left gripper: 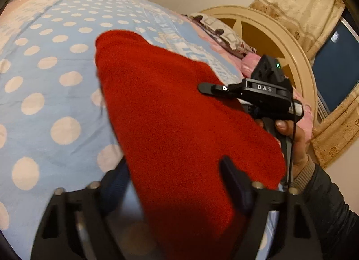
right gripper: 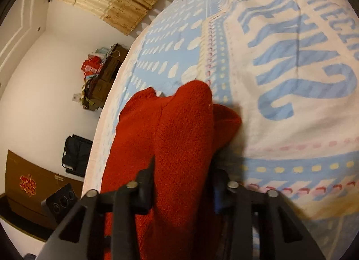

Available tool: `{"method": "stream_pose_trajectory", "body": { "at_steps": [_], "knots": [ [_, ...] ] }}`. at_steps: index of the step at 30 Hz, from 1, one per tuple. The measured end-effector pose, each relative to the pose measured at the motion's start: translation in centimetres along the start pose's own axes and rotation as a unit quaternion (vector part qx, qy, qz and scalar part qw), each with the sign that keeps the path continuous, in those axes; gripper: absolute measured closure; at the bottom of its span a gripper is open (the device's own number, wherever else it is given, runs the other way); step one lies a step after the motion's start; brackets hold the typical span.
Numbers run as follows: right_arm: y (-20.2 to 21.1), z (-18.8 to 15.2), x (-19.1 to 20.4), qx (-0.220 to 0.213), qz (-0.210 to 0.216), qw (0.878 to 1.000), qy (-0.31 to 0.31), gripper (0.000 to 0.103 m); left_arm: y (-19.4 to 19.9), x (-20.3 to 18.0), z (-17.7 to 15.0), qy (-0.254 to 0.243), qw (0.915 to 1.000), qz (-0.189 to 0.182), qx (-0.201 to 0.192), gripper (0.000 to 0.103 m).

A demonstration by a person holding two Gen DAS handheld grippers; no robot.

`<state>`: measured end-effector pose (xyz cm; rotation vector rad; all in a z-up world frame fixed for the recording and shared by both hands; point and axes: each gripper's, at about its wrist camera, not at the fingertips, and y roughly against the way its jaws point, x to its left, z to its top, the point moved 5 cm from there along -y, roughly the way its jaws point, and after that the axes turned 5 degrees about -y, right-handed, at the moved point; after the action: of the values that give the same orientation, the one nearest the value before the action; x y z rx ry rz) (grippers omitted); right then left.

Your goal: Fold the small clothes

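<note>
Fuzzy red fleece garment (left gripper: 170, 125) — draped, polka-dot bedsheet (left gripper: 44, 76)

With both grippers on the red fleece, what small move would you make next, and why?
Probably lower both together onto the bedsheet. The left gripper and right gripper each pinch the red fleece garment, which drapes bunched above the bed, not yet flat.

A bed (left gripper: 44, 93) is carrying everything, its blue sheet (right gripper: 179, 42) with white polka dots lying spread across it. A red fleece garment (left gripper: 170, 111) is resting partly on the sheet, and patterned pillows (left gripper: 219, 33) are lying at the bed's head.
</note>
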<state>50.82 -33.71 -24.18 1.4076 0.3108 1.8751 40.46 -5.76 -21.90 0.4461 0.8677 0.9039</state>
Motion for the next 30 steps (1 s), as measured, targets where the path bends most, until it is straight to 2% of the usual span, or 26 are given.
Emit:
{"method": "stream_pose_trajectory", "body": {
  "at_steps": [1, 3, 6, 13, 25, 30],
  "knots": [
    [-0.1, -0.2, 0.6, -0.002, -0.004, 1.0, 0.011, 0.068, 0.2, 0.0, 0.0, 0.0, 1.0, 0.0, -0.001, 0.031],
    [-0.2, -0.3, 1.4, -0.009, -0.001, 1.0, 0.015, 0.069, 0.5, -0.1, 0.2, -0.003, 1.0, 0.001, -0.004, 0.047],
    [0.2, -0.3, 2.1, -0.023, 0.006, 1.0, 0.015, 0.07, 1.8, -0.2, 0.4, -0.008, 0.9999, 0.005, -0.006, 0.058],
    [0.3, -1.2, 6.5, -0.037, 0.033, 0.998, 0.031, 0.072, 4.7, -1.2, 0.4, -0.042, 0.9984, 0.035, -0.013, 0.061],
    [-3.2, -4.3, 15.0, -0.013, 0.077, 0.994, 0.069, 0.072, 11.8, 1.2, -1.9, -0.038, 0.9935, 0.097, -0.046, 0.061],
    [-5.3, -5.8, 18.0, 0.002, 0.087, 0.993, 0.081, 0.072, 14.0, 2.2, -3.0, -0.029, 0.992, 0.11, -0.055, 0.061]
  ]
}}
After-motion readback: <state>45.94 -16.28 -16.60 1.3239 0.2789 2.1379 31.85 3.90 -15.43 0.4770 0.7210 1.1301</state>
